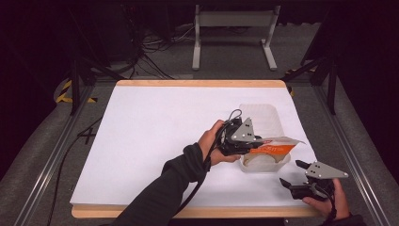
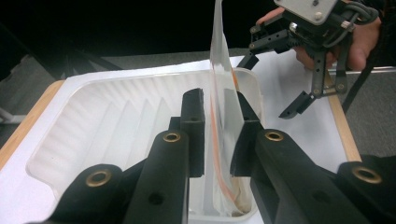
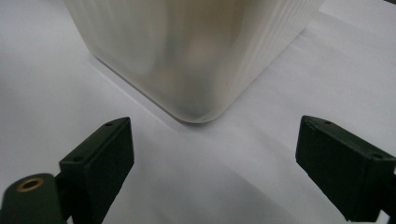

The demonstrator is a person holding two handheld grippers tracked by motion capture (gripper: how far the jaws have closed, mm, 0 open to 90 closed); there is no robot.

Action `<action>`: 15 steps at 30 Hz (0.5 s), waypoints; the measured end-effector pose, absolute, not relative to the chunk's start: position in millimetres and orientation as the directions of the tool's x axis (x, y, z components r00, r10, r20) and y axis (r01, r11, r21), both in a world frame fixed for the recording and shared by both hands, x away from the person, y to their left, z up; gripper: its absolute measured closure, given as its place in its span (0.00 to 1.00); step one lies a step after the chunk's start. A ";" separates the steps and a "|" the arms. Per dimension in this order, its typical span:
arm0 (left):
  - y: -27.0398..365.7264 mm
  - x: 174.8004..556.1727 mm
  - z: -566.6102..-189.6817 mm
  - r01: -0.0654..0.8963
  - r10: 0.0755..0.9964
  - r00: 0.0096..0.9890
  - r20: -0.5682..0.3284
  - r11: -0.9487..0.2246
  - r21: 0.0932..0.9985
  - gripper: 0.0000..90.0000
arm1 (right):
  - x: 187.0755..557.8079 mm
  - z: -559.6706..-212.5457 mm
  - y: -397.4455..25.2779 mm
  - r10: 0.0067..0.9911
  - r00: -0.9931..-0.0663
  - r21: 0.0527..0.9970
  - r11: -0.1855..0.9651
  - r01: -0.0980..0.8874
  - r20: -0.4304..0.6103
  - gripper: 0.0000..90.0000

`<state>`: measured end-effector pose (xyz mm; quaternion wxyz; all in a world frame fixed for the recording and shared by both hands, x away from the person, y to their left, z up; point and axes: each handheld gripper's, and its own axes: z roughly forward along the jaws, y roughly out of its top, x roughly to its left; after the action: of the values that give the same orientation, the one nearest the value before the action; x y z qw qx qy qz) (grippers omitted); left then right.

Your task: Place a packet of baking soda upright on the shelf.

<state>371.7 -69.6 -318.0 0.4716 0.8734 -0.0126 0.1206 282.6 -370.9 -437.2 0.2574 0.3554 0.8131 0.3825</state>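
My left gripper (image 1: 258,141) is shut on a clear plastic bag (image 1: 277,148) with orange print, held over the near end of a translucent white container (image 1: 263,115). In the left gripper view the bag (image 2: 222,60) stands edge-on between the black jaws of the left gripper (image 2: 215,98), and its lower end dips into the ribbed container (image 2: 116,121). My right gripper (image 1: 290,172) hovers open near the table's front right corner, apart from the container. Through its wide-open jaws (image 3: 215,140) I see a rounded corner of the container (image 3: 196,56). The right gripper (image 2: 266,88) also shows beyond the bag.
The white table top (image 1: 155,141) has wooden strips along its front and back edges. A grey metal stand (image 1: 233,19) and cables (image 1: 150,52) lie on the floor behind the table. Dark rails run along both sides.
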 end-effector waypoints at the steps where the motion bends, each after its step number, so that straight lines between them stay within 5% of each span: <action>1: -68.6 371.6 -317.3 -0.136 0.091 0.971 0.223 -0.555 0.821 0.86 | 282.6 -437.0 -370.9 0.775 -0.615 0.804 0.456 0.382 -0.147 0.13; 9: -53.5 370.4 -312.6 -0.136 0.126 0.961 0.247 -0.563 0.815 0.67 | 282.5 -436.9 -371.0 0.776 -0.613 0.804 0.455 0.383 -0.147 0.13; 15: -35.3 365.7 -315.9 -0.136 0.174 0.942 0.287 -0.583 0.801 0.43 | 282.1 -436.1 -370.7 0.777 -0.612 0.807 0.452 0.381 -0.147 0.13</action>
<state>365.7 -35.3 -315.9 0.4563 0.8734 0.0109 0.1699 282.1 -370.7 -436.1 0.2589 0.3565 0.8119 0.3831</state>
